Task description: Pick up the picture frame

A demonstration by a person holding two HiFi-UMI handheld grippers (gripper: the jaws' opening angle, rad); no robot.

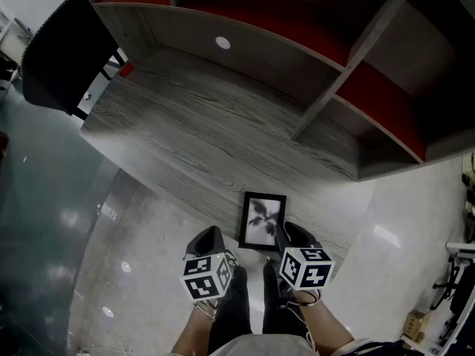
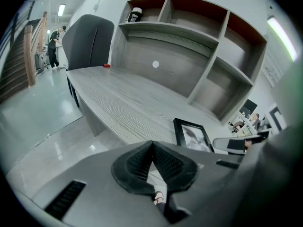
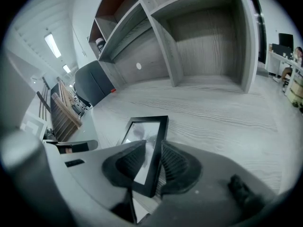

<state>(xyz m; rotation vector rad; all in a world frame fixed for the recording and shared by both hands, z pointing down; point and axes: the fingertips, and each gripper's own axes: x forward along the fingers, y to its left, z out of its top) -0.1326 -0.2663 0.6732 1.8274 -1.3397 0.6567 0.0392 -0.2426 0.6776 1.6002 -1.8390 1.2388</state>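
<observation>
A black picture frame (image 1: 263, 219) with a grey plant print lies flat at the front edge of the grey wooden desk (image 1: 200, 136). In the right gripper view its near right rail (image 3: 152, 169) sits between the jaws of my right gripper (image 3: 154, 150), and a strip of desk shows between that rail and the right pad. The right gripper (image 1: 292, 236) stands open over the frame's lower right corner. My left gripper (image 1: 208, 240) hangs just left of the frame, off the desk edge. Its pads (image 2: 163, 160) meet at the tips with nothing between them. The frame (image 2: 191, 135) lies to its right.
Open shelf compartments (image 1: 356, 73) with red backs rise behind the desk. A dark bottle (image 2: 135, 14) stands on the top left shelf. A black chair (image 1: 63, 50) and a small red object (image 1: 126, 70) are at the desk's far left. The person's legs (image 1: 249, 302) stand on glossy floor.
</observation>
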